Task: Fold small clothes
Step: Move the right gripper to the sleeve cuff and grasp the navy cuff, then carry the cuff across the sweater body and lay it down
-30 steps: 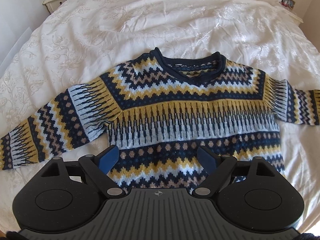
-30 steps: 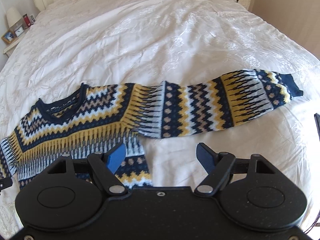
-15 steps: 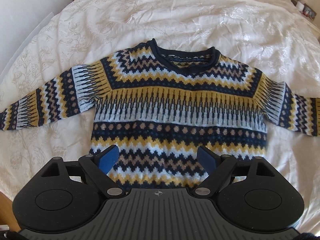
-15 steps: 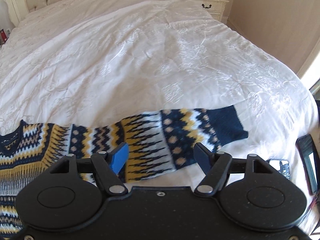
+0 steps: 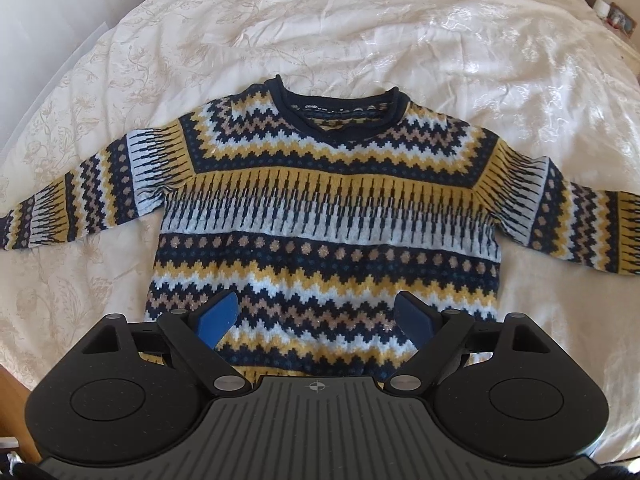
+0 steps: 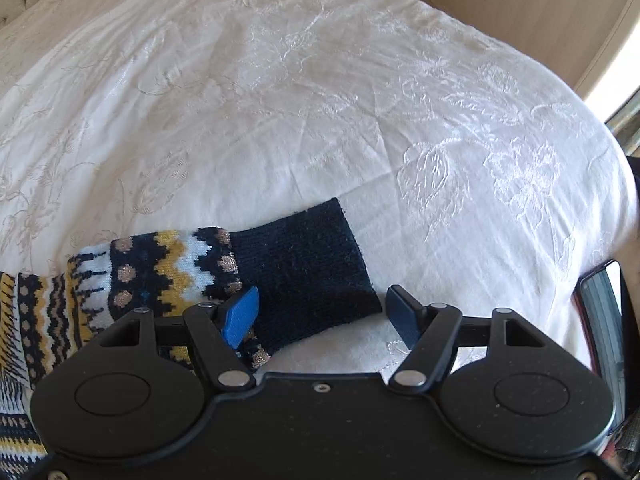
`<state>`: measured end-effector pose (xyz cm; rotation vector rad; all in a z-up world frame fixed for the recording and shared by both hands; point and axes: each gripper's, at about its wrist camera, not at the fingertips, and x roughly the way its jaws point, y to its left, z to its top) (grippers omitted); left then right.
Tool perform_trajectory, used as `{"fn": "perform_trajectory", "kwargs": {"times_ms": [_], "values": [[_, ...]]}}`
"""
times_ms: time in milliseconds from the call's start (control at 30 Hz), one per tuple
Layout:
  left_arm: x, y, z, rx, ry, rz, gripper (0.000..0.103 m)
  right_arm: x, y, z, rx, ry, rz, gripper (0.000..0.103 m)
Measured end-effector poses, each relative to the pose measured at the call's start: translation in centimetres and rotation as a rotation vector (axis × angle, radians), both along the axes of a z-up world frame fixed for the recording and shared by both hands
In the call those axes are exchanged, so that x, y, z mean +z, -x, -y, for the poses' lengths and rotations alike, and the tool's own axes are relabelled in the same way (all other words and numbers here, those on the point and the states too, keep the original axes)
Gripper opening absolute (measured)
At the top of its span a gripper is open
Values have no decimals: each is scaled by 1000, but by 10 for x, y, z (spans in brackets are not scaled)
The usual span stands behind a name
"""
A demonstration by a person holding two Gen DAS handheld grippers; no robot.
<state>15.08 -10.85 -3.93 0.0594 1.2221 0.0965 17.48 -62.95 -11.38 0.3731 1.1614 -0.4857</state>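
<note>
A patterned knit sweater (image 5: 326,216) in navy, mustard and pale blue lies flat and face up on a white embroidered bedspread (image 5: 360,32), both sleeves stretched out to the sides, its navy collar (image 5: 340,116) pointing away from you. Your left gripper (image 5: 316,318) hangs over the sweater's lower body near the hem, blue fingers (image 5: 218,316) spread wide and gripping nothing. Your right gripper (image 6: 322,314) sits low over the plain navy cuff (image 6: 308,276) at the end of one sleeve, its fingers (image 6: 240,316) likewise apart with the cuff lying between them, not pinched. A phone (image 6: 602,320) rests at the bedspread's right edge.
</note>
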Motion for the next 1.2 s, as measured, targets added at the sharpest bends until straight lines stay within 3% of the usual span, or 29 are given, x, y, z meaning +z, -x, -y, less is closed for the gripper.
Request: {"fn": "perform_trajectory", "kwargs": {"times_ms": [67, 200, 267, 400, 633, 933, 1200], "values": [[0, 0, -1, 9, -11, -1, 85, -1, 3, 3, -36, -44, 31, 70], [-3, -1, -4, 18, -15, -14, 85, 2, 5, 1, -53, -104, 80, 34], [-4, -1, -6, 14, -12, -22, 85, 7, 2, -6, -39, -90, 85, 23], [-6, -2, -11, -4, -8, -19, 85, 22, 0, -26, -34, -47, 88, 21], [-13, -11, -36, -32, 16, -24, 85, 72, -10, -89, 42, -28, 199, 20], [-19, -28, -95, -68, 8, -19, 85, 123, -42, -250, 279, -58, 318, 20], [-22, -39, -159, -65, -13, -13, 85, 108, -74, -403, 503, -129, 351, 20]]}}
